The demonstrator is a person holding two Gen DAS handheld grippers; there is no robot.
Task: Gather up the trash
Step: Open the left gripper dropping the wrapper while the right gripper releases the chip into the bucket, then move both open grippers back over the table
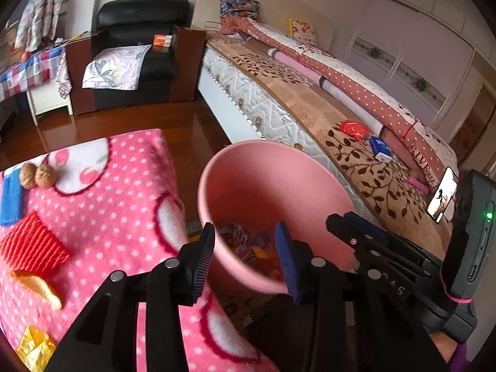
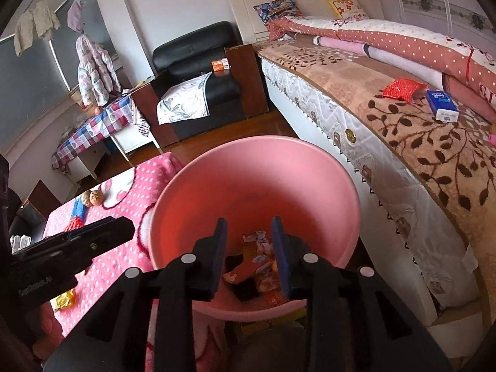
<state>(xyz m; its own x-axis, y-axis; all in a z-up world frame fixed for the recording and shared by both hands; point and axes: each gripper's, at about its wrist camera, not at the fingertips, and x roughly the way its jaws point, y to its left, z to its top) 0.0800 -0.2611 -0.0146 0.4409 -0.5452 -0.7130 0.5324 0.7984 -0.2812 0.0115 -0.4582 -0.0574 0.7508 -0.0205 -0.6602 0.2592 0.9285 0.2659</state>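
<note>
Both grippers, left (image 1: 245, 259) and right (image 2: 249, 254), hang over the pink bin (image 2: 310, 167), jaws apart and empty; wrappers (image 2: 263, 266) lie in its bottom. Pink dotted blanket (image 1: 124, 192) alongside carries 2 walnuts (image 1: 37, 176), red paper cup (image 1: 34, 245), gold wrapper (image 1: 34, 348). Bed (image 2: 403, 142) beyond, wooden floor (image 1: 130, 121).

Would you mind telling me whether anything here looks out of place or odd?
Litter lies outside the pink bin: a red ridged wrapper, an orange peel and gold foil on the pink blanket, plus a red packet on the bed.
</note>
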